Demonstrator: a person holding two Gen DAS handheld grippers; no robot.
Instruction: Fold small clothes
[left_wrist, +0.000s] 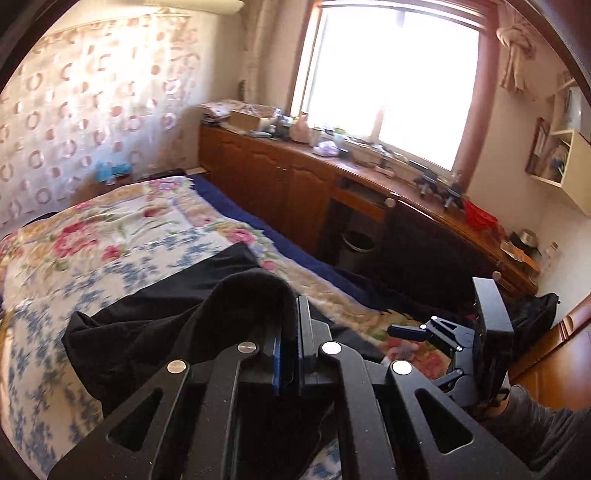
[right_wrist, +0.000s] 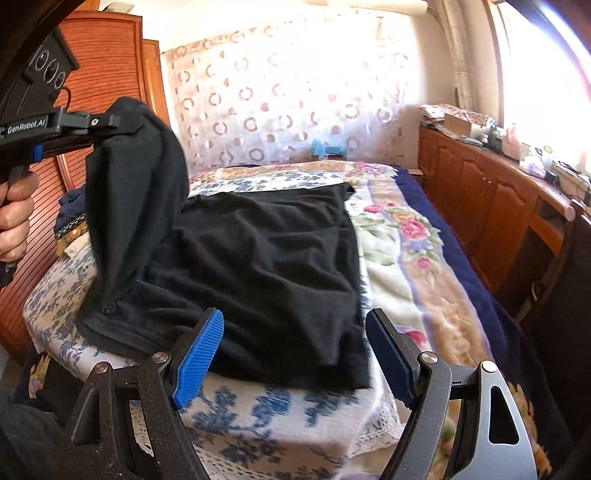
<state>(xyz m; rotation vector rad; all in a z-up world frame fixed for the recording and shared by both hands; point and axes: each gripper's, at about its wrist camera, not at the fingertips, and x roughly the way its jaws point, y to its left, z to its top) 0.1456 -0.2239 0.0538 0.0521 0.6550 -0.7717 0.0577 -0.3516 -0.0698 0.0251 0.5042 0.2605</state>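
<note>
The bed (right_wrist: 424, 258), under its flowered cover, carries my work: a black garment (right_wrist: 266, 266) spread across the near half, its lower hem close to the foot edge in front of me. It looks soft, thin and limp, so it will drape and sag wherever I lift it; corners and hems are the places to pinch. My left gripper (left_wrist: 290, 354) is clamped on one edge of it, raising that side into a hanging fold at the left. Which part I hold, sleeve or shoulder, I cannot quite tell. My right gripper (right_wrist: 295, 354) stands wide and empty, just over the near hem.
</note>
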